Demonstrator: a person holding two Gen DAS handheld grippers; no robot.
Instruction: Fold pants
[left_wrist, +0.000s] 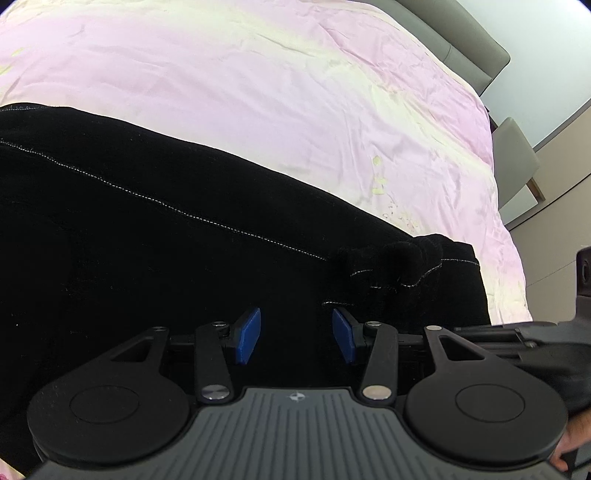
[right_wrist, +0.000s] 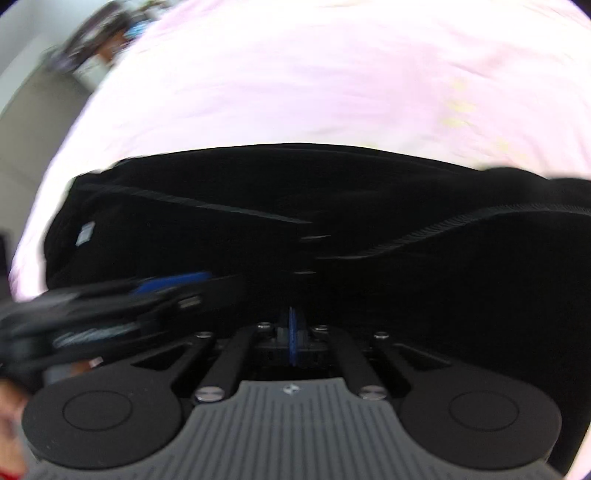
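Black pants with a pale stitched seam lie on a pink bedsheet. My left gripper is open, its blue pads apart just above the black cloth near a bunched end. In the right wrist view the pants fill the middle, with folded edges crossing. My right gripper has its blue pads pressed together low over the cloth; whether cloth is between them is hidden. The view is blurred. My left gripper also shows in the right wrist view at the left.
The pink sheet covers the bed beyond the pants. A grey headboard and a grey padded piece stand at the far right, with a wall behind. Blurred dark items show at the upper left in the right wrist view.
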